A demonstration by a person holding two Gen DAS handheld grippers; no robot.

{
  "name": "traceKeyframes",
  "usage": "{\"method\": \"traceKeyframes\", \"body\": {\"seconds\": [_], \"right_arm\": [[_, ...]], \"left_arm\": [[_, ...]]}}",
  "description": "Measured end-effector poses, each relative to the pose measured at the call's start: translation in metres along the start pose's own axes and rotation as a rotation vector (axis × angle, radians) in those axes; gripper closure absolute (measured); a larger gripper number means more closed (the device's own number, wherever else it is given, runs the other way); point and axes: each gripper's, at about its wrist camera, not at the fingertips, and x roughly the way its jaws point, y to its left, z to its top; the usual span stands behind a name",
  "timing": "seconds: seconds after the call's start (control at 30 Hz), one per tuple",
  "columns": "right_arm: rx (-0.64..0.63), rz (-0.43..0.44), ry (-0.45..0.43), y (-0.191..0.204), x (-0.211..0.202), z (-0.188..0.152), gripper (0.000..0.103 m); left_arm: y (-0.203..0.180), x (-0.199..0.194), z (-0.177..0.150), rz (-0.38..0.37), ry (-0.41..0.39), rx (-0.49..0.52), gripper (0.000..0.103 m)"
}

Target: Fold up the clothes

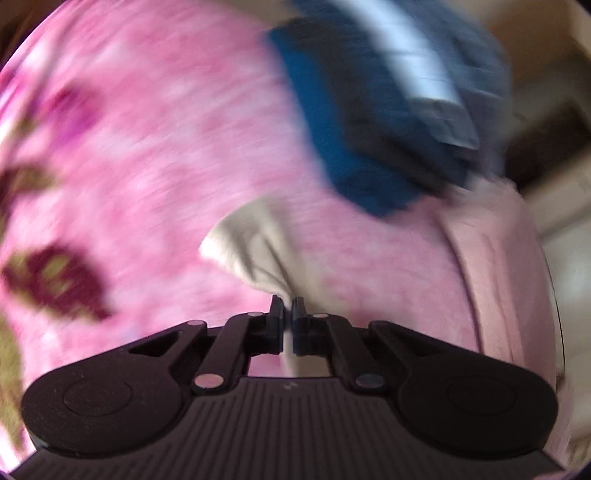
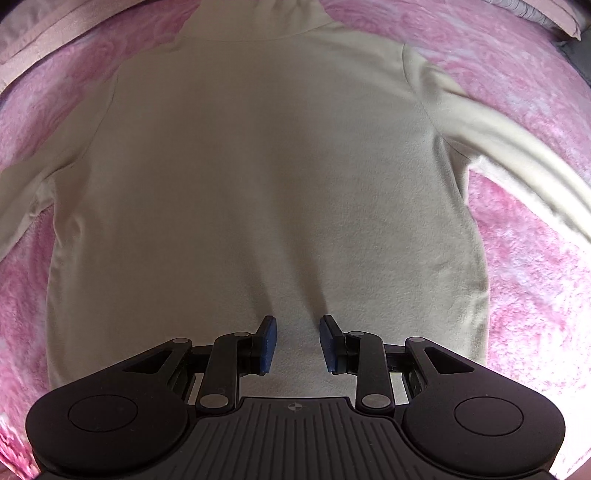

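A cream long-sleeved top (image 2: 266, 177) lies flat on a pink blanket (image 2: 524, 266), collar at the far end and sleeves spread to both sides. My right gripper (image 2: 297, 341) hovers open over the top's lower middle, with nothing between its blue pads (image 2: 269, 343). In the blurred left wrist view, my left gripper (image 1: 288, 314) is shut on a bunched piece of cream cloth (image 1: 255, 251), the sleeve end of the top, above the pink blanket (image 1: 166, 147).
A stack of folded clothes (image 1: 373, 122), blue, dark and light, sits at the upper right of the left wrist view. A pale pink pillow or blanket edge (image 1: 495, 266) runs along the right. Another pale pink fabric edge (image 2: 55, 33) lies beyond the top's collar.
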Motion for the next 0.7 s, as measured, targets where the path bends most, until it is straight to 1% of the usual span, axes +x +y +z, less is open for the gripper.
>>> {"method": "traceKeyframes", "body": {"seconds": [0.1,0.13,0.27,0.3,0.33,0.37,0.4,0.43,0.47,0.5,0.57,0.63,0.7], "right_arm": [[-0.005,-0.008,-0.027,-0.015,-0.005,0.002,0.073],[0.003,-0.008,-0.037,-0.023,-0.008,0.003,0.073],[0.088,0.001,-0.079,-0.061,-0.020,0.006,0.073],[0.115,0.005,-0.094,-0.072,-0.024,0.007,0.073],[0.144,0.015,-0.118,-0.083,-0.029,0.007,0.073],[0.174,0.027,-0.143,-0.094,-0.034,0.008,0.073],[0.201,0.036,-0.167,-0.105,-0.039,0.008,0.073],[0.229,0.040,-0.191,-0.116,-0.042,0.008,0.073],[0.255,0.040,-0.209,-0.125,-0.044,0.009,0.073],[0.281,0.041,-0.224,-0.136,-0.045,0.008,0.073],[0.343,0.057,-0.242,-0.155,-0.044,0.005,0.073],[0.406,0.101,-0.250,-0.173,-0.040,0.004,0.073],[0.477,0.183,-0.258,-0.181,-0.035,0.006,0.073]], "left_arm": [[-0.027,-0.001,-0.002,-0.082,-0.017,0.086,0.102],[-0.048,-0.002,-0.009,-0.146,0.000,0.130,0.102],[-0.178,-0.006,-0.076,-0.560,0.174,0.353,0.102],[-0.202,-0.004,-0.101,-0.641,0.237,0.378,0.101],[-0.220,0.001,-0.128,-0.694,0.306,0.389,0.100],[-0.235,0.008,-0.158,-0.729,0.382,0.396,0.094],[-0.245,0.016,-0.187,-0.730,0.455,0.420,0.082],[-0.251,0.024,-0.216,-0.696,0.523,0.461,0.080],[-0.256,0.032,-0.245,-0.660,0.590,0.502,0.080],[-0.256,0.038,-0.265,-0.621,0.641,0.542,0.080],[-0.245,0.043,-0.284,-0.537,0.706,0.617,0.080],[-0.233,0.046,-0.297,-0.462,0.757,0.691,0.080],[-0.216,0.046,-0.279,-0.411,0.751,0.749,0.080]]}}
